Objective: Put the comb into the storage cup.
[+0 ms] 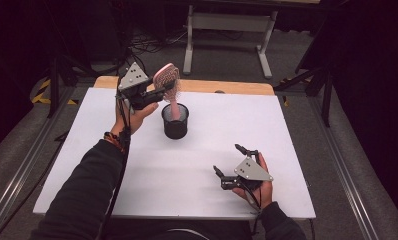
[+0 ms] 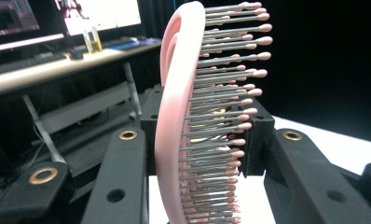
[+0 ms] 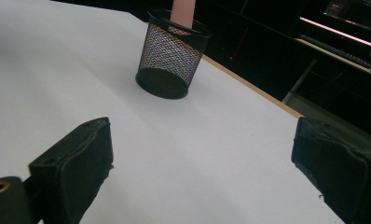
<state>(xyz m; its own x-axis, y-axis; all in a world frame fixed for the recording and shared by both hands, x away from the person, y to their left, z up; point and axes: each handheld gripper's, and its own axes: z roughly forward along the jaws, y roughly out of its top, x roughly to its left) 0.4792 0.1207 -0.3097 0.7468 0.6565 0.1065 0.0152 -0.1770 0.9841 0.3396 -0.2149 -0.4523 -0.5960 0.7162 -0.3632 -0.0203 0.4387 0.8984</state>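
We see a pink hairbrush standing with its handle down in a black mesh cup near the far middle of the white tabletop, its head rising above the rim and leaning towards our left gripper. That gripper sits up at the brush head, and in the left gripper view the head stands between the two jaws, bristles pointing to one side; whether the jaws are pressing on it or only bracketing it, we cannot tell. We judge the brush to be light and stiff in its plastic frame, with a smooth curved back that could slip, and springy pins that give under pressure, so we would take hold across the solid edges of the head or on the neck just above the cup, not on the bristles. The cup looks light too, and may tip or drag along if the brush is pulled at a slant, so a straight lift seems wise. Our right gripper rests low near the front right of the tabletop, well apart from the cup, its jaws spread wide with nothing between them. Nothing else lies on the tabletop; a desk frame and cables stand beyond its far edge, clear of the work.
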